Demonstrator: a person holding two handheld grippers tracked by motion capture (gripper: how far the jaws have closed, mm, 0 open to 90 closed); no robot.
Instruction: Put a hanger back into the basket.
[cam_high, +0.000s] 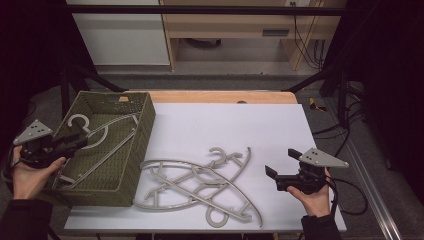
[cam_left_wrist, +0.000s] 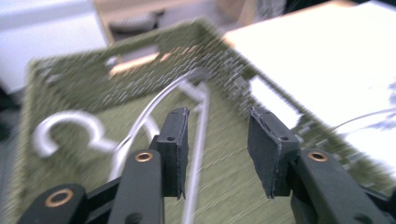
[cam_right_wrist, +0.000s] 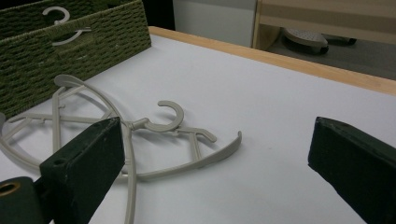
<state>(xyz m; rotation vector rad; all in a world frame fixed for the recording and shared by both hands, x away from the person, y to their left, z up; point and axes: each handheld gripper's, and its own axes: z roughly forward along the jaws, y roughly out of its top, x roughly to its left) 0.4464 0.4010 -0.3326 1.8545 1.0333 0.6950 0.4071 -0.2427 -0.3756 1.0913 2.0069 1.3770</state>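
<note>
The right gripper (cam_high: 278, 171), at four o'clock on the table (cam_high: 240, 125), has its jaws wide apart with nothing between them. At six o'clock lies a pile of grey hangers (cam_high: 200, 185). At nine o'clock the left gripper (cam_high: 75, 141) is over the green basket (cam_high: 142, 135), jaws apart, touching nothing. One hanger (cam_high: 97, 132) lies inside the basket.

light: dim, dark edges | left gripper view: motion-blurred | right gripper view: sharp
</note>
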